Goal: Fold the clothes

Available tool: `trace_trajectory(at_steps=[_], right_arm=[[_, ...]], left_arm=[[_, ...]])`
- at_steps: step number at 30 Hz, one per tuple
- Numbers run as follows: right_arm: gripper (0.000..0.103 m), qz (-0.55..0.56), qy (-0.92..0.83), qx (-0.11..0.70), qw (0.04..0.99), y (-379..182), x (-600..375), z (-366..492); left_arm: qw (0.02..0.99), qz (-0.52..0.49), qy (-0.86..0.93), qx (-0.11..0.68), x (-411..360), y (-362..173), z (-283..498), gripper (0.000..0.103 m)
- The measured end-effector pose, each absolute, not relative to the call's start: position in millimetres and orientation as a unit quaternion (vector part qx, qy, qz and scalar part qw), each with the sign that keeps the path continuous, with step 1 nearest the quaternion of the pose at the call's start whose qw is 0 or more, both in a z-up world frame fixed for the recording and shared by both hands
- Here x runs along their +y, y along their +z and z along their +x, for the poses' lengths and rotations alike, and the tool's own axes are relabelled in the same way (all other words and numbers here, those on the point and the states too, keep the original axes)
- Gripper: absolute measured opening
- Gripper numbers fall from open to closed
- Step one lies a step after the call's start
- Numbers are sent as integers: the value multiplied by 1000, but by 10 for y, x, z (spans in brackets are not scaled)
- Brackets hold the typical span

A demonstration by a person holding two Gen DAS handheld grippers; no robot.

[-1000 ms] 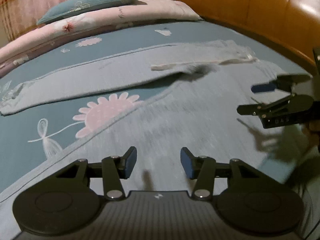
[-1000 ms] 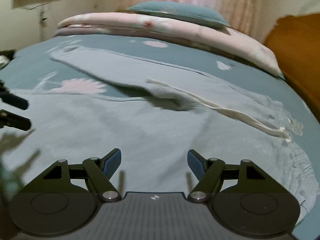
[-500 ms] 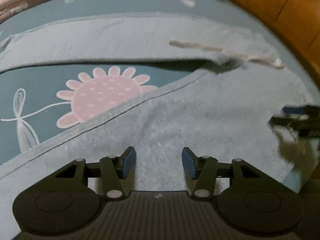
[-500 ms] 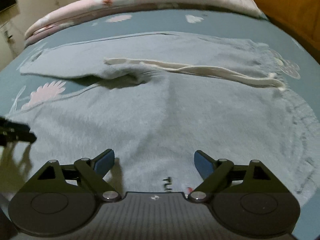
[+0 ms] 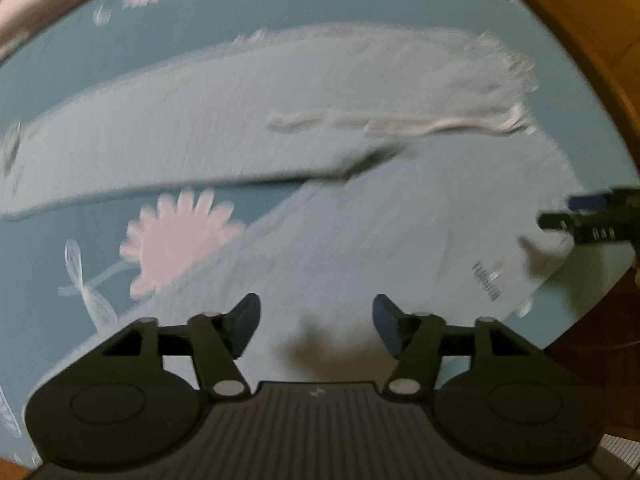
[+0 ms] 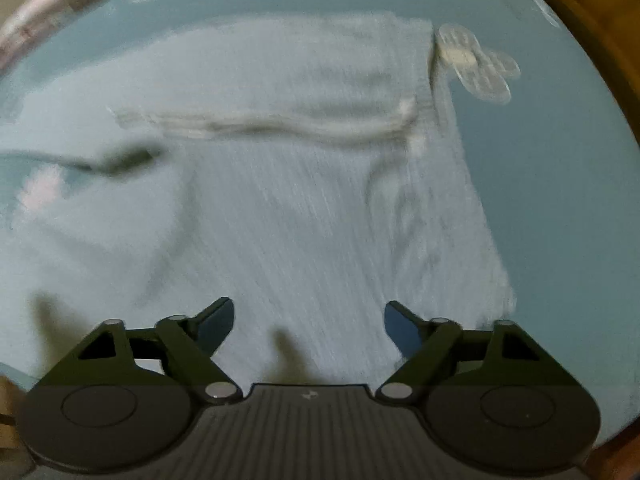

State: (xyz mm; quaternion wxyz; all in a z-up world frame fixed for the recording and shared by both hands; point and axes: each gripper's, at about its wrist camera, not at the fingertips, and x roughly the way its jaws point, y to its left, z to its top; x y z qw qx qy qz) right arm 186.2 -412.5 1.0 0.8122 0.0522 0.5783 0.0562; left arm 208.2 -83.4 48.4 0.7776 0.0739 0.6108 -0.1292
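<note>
Left wrist, pink flower print [image 5: 176, 240], wooden bedframe [image 5: 592, 20]

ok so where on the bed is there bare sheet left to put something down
Bare sheet lies beyond the pale trousers, up to the pink bedding. A wedge with the pink flower sits between the two legs. A strip runs right of the waistband toward the wooden board. The middle is all trousers.

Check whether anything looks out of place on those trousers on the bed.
The white drawstring trails loose across the trousers instead of sitting at the waistband. One leg splays apart from the other. Nothing looks damaged.
</note>
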Motion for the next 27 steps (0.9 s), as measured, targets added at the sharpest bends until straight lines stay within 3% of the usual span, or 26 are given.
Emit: trace_trajectory(at_steps=[2, 3, 7, 16, 25, 27], right_arm=[[64, 43, 73, 567, 819, 187, -4182, 2052], [53, 38, 80, 563, 821, 252, -4209, 2164], [43, 10, 94, 554, 827, 398, -4275, 2637], [43, -27, 130, 560, 818, 339, -4249, 3413], [44, -55, 193, 590, 782, -469, -4159, 4119], [39, -70, 209, 586, 780, -574, -4255, 4188]], left_arm=[[783, 81, -139, 601, -935, 567, 2159, 67], [784, 82, -140, 599, -961, 565, 2187, 67], [787, 75, -148, 594, -1030, 526, 2287, 67], [773, 49, -135, 618, -906, 122, 2486, 67], [767, 22, -81, 636, -942, -279, 2482, 67], [769, 20, -71, 635, -1024, -359, 2464, 67]])
